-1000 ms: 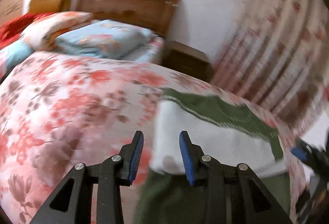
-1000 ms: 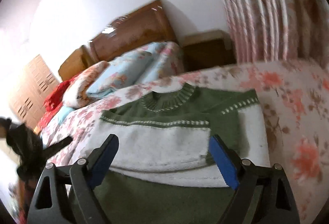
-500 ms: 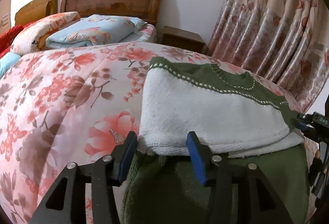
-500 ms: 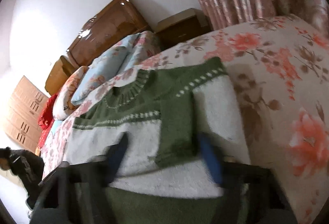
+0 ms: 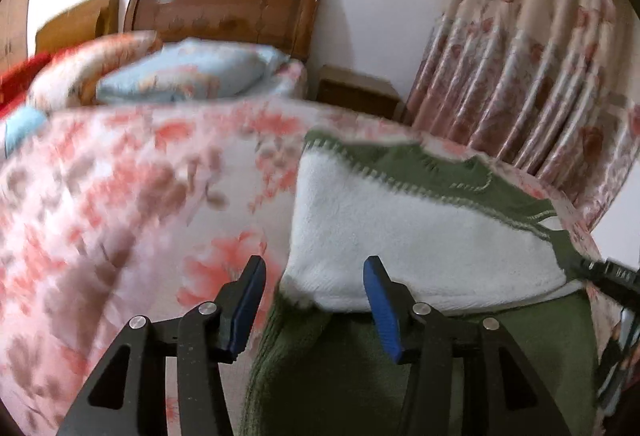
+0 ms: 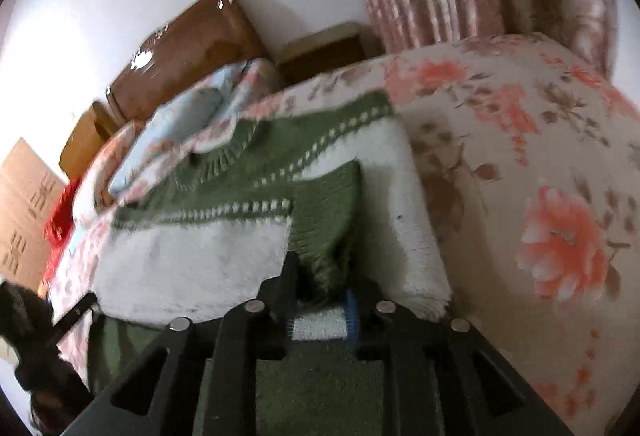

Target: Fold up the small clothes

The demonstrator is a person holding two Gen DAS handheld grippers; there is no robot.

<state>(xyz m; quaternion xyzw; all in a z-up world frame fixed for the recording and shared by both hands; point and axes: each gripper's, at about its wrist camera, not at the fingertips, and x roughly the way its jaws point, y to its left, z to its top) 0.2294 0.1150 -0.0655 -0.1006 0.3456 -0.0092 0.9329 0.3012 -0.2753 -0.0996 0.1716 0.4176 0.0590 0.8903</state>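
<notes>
A green and white knitted sweater (image 5: 420,248) lies on the floral bedspread (image 5: 120,195), its sleeves folded across the white band. My left gripper (image 5: 314,300) is open, its blue pads either side of the sweater's left white edge. In the right wrist view the sweater (image 6: 200,260) fills the middle. My right gripper (image 6: 320,300) is shut on the green sleeve cuff (image 6: 328,232), which lies folded over the white chest. The right gripper's tip shows at the far right of the left wrist view (image 5: 608,270).
Pillows (image 5: 180,75) and a wooden headboard (image 5: 224,11) are at the head of the bed. A nightstand (image 5: 356,95) and floral curtains (image 5: 520,75) stand to the right. Bare bedspread (image 6: 540,175) lies right of the sweater.
My right gripper has closed from wide open onto the green sleeve cuff. My left gripper has opened a little wider and moved up to the sweater's left edge.
</notes>
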